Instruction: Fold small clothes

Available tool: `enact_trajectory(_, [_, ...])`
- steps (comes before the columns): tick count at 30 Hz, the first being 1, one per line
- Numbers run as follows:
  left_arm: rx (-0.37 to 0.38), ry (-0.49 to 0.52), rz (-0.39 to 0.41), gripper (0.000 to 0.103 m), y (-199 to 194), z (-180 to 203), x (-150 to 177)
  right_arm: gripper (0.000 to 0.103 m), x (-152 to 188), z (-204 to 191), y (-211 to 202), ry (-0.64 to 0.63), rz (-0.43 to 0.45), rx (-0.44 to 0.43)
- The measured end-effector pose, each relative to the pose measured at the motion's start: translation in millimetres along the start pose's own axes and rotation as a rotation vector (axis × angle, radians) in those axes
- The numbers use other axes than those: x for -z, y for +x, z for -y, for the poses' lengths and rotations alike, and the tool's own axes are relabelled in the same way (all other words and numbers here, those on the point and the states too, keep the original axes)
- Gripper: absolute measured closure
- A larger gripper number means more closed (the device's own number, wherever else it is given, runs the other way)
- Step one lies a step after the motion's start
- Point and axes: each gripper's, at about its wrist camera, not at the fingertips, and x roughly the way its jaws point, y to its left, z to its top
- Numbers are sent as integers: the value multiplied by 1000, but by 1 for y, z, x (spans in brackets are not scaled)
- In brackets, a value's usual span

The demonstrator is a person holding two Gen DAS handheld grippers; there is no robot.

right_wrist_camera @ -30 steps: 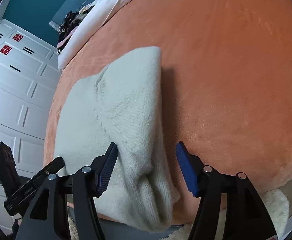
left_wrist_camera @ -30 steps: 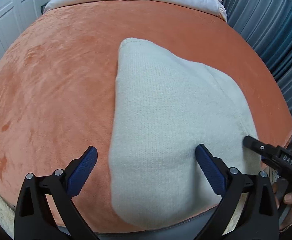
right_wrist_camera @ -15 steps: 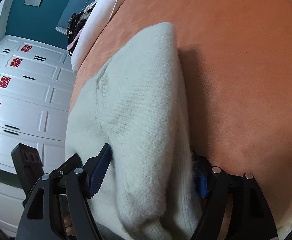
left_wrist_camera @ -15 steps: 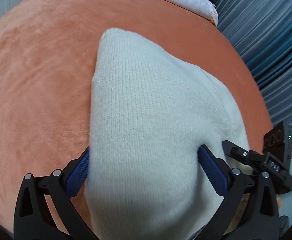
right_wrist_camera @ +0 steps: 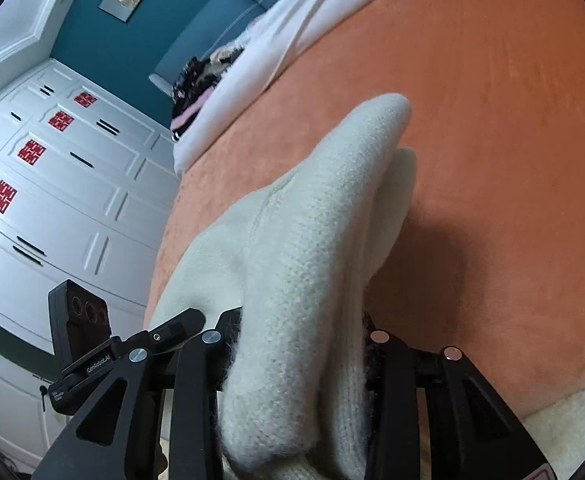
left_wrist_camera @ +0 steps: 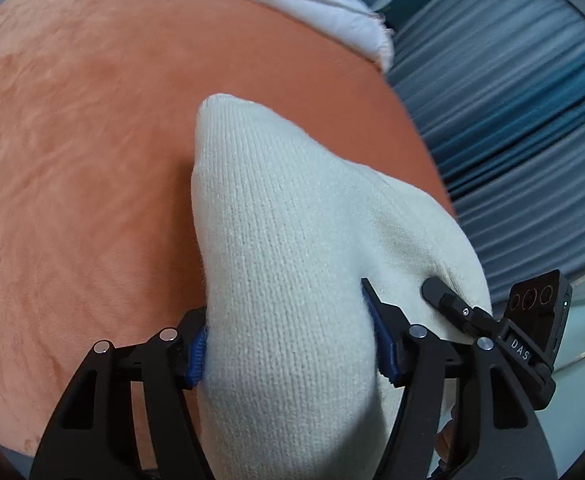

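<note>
Left wrist: both grippers [left_wrist_camera: 290, 350] [right_wrist_camera: 298, 350] clamp cream knit [left_wrist_camera: 292, 240] over orange bedspread [left_wrist_camera: 72, 160], blue curtains [left_wrist_camera: 512, 100] behind.

Surface: a bed with an orange plush blanket [left_wrist_camera: 92, 160] spread over it.
On it, near edge: a cream knitted garment [left_wrist_camera: 292, 260], its far tip resting on the blanket, its near end raised.
On it, far end: a white sheet [right_wrist_camera: 292, 36], bunched, beside a dark patterned cloth [right_wrist_camera: 196, 80].
</note>
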Motion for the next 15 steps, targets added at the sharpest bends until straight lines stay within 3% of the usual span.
enact_trajectory(4, [98,142,103,41,-51,69,-7,70,-6,-45,-85,-103,180,13])
enact_trajectory(8, [207,290,273,41,-127,130,-20,70,-14,-112,-170,-259,399,-9])
enact_trajectory(15, [259,527,625,39,-284,192,-33,69,-23,-228,-260,-489,678,-204])
